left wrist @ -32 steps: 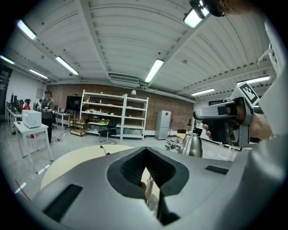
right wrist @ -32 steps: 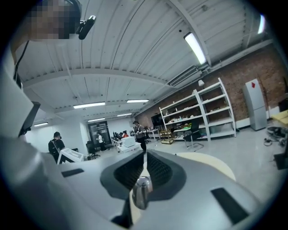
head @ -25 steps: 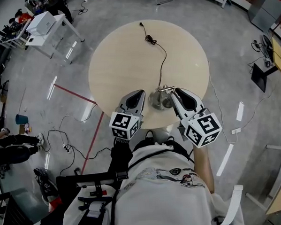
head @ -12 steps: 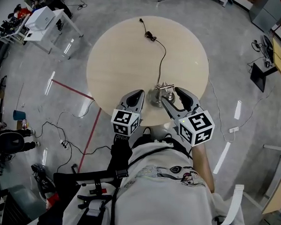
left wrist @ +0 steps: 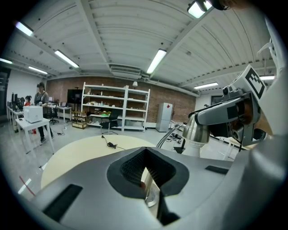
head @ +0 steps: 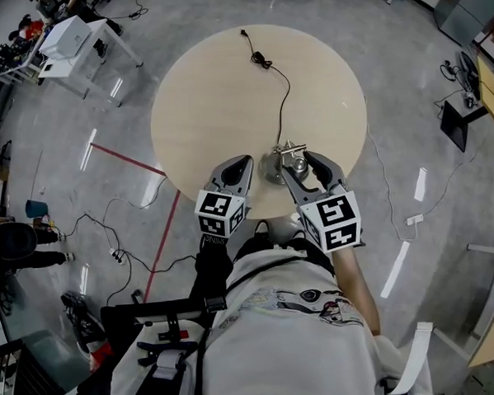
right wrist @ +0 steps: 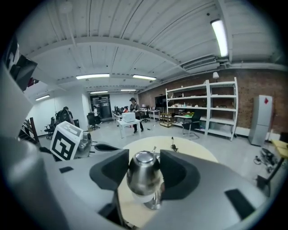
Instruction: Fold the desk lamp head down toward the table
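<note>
The metal desk lamp stands near the front edge of the round table [head: 217,95], its base [head: 273,168] between my two grippers. My right gripper [head: 301,159] has its jaws wide apart. The shiny bell-shaped lamp head [right wrist: 144,175] sits between its pads and nearly fills the gap; I see no squeeze on it. My left gripper [head: 245,163] rests just left of the base with its fingers together. In the left gripper view the lamp's base [left wrist: 152,197] shows through the hollow behind the pads, and the lamp head [left wrist: 198,130] hangs at the right.
The lamp's black cable [head: 283,100] runs across the table to a plug [head: 262,65] near the far edge. White tables [head: 74,40] and floor cables [head: 108,233] lie at the left. People stand by a far desk [right wrist: 128,117].
The right gripper's jaws have opened wide, and it has sunk and rolled so that the lamp head now lies between them. The left gripper has dropped slightly.
</note>
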